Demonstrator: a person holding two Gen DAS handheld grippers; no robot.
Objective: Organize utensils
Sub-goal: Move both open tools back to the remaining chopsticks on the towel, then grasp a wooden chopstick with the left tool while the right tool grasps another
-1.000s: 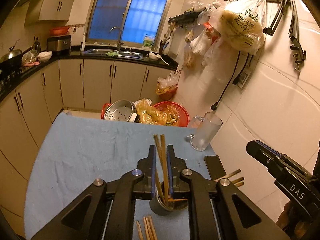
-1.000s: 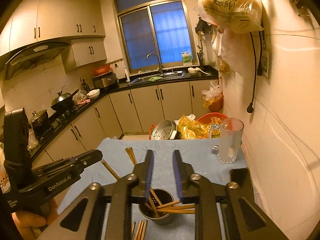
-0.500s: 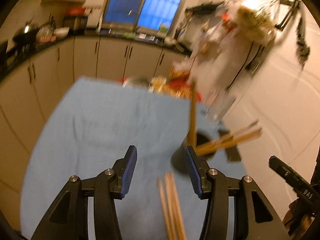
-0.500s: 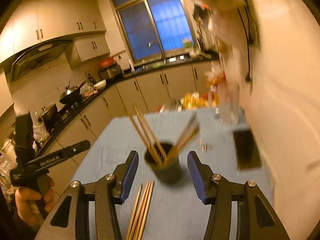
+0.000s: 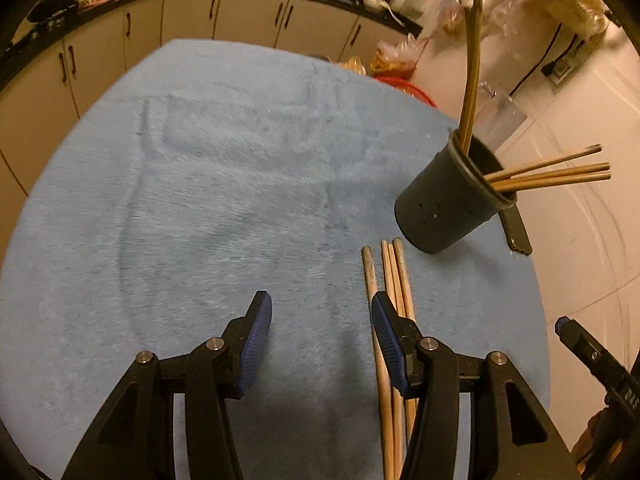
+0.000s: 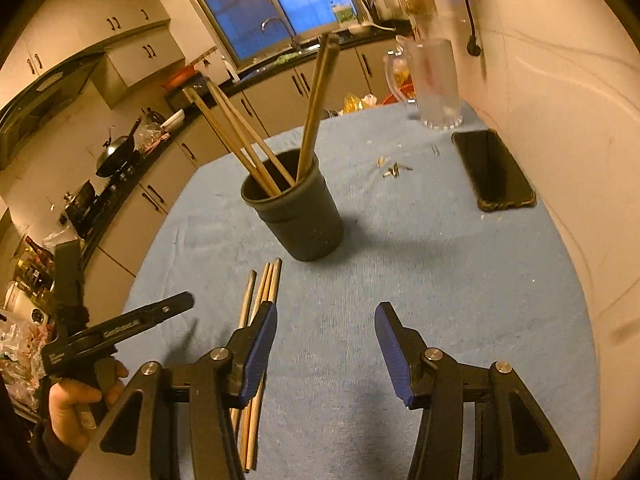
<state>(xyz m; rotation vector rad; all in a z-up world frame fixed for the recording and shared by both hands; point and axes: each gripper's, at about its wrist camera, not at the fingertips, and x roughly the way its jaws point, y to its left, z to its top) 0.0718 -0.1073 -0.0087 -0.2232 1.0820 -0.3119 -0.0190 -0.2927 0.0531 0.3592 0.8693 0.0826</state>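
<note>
While both my grippers' jaws gape empty, loose chopsticks (image 5: 394, 280) lie beside them, the holder (image 6: 296, 216) beyond.

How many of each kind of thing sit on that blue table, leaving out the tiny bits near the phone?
Chopsticks standing in the cup: 5
Loose chopsticks lying on the cloth: 4
Dark cup: 1
Glass mug: 1
Phone: 1
Total: 12
</note>
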